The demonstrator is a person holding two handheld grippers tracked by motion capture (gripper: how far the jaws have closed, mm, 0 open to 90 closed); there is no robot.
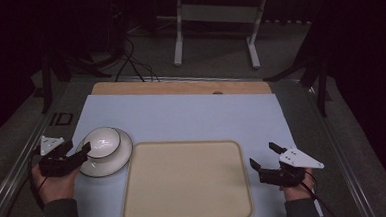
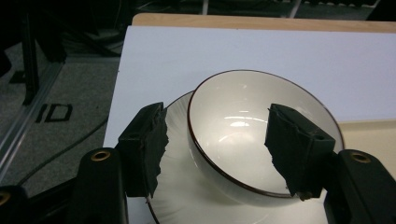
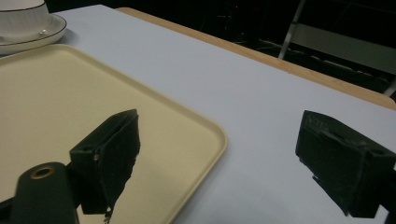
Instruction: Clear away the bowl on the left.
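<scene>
The white bowl (image 1: 102, 141) sits upright, mouth up, on a white saucer (image 1: 117, 160) at the bench's (image 1: 191, 116) left side, just beside the beige tray (image 1: 185, 181) (being round, it has no long axis). The left gripper (image 1: 83, 150) straddles its near rim with jaws spread, pads not pressing. The right gripper (image 1: 264, 157), well apart beside the tray's right edge, is agape and empty.

You face a dark room: grey carpet floor (image 1: 213, 52), a white-legged table frame (image 1: 216, 12) behind, black cables (image 1: 133, 61) trailing.
</scene>
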